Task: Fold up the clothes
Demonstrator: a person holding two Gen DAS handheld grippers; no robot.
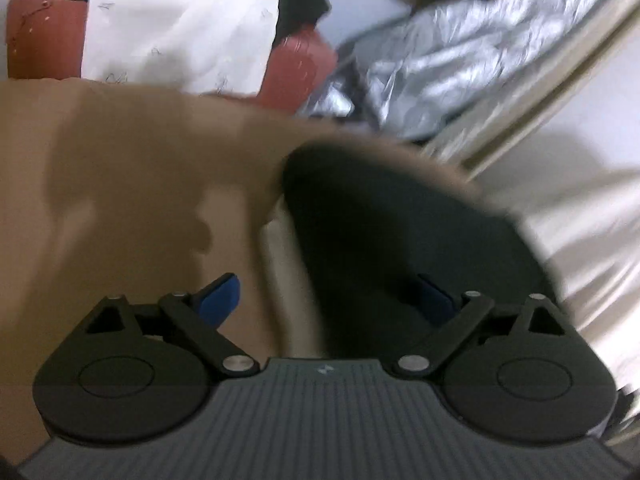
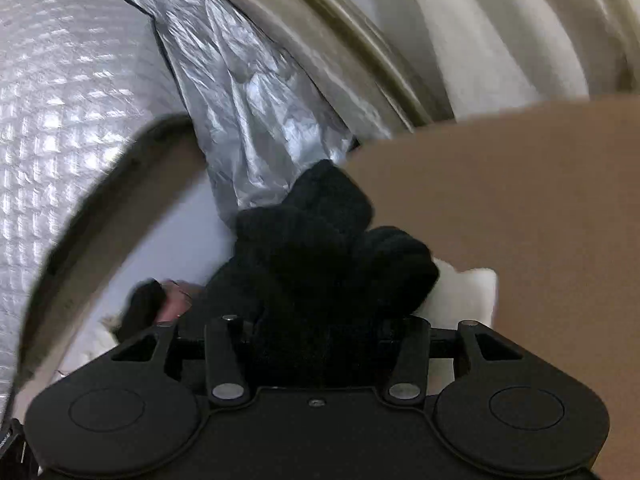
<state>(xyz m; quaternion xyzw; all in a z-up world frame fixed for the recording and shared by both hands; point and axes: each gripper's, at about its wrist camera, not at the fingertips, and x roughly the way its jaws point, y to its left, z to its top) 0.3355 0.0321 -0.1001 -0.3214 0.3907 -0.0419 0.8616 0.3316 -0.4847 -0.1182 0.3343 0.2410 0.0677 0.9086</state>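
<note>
Between right gripper (image 2: 320, 344) fingers: black garment (image 2: 320, 248)

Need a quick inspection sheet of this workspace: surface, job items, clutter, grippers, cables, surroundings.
Surface: brown tabletop, bare where visible.
Job's things: black garment bunched between the right gripper's fingers; the left view shows dark cloth, blurred.
Clutter: silver crinkled sheet beyond the table's edge; small white thing beside the garment, unclear.
Grippers: left gripper open, blue pads apart, no grip seen; right gripper closed on the garment.
Cables: nothing seen.
Surroundings: red chair draped in white cloth; quilted silver surface; cream curtain. Both views blurred.
</note>
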